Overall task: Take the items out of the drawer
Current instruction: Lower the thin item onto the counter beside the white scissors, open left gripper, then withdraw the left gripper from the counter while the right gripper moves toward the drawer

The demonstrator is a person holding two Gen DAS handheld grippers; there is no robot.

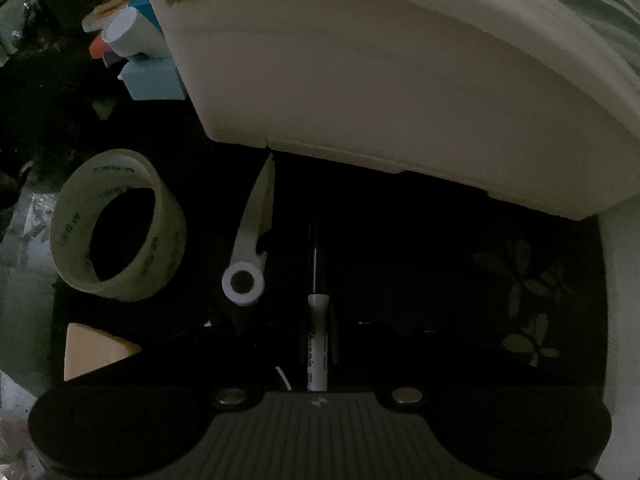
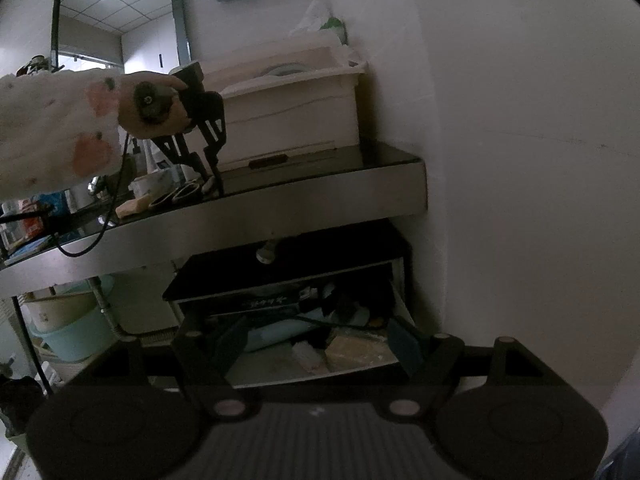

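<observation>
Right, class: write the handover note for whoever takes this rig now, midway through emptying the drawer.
Left claw: shut on the marker, pointing down at the counter, near the tape and wedge.
Right claw: open, empty, above the open drawer.
Done: marker is out of the drawer, not yet released.
Left: release the marker on the counter, then take the rest from the drawer, including a blue item and a tan block.

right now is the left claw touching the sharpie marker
Touching. The left wrist view shows the left claw shut on the white-barrelled black-capped Sharpie marker, its barrel pinched between the dark fingers, cap pointing toward the black countertop.
</observation>
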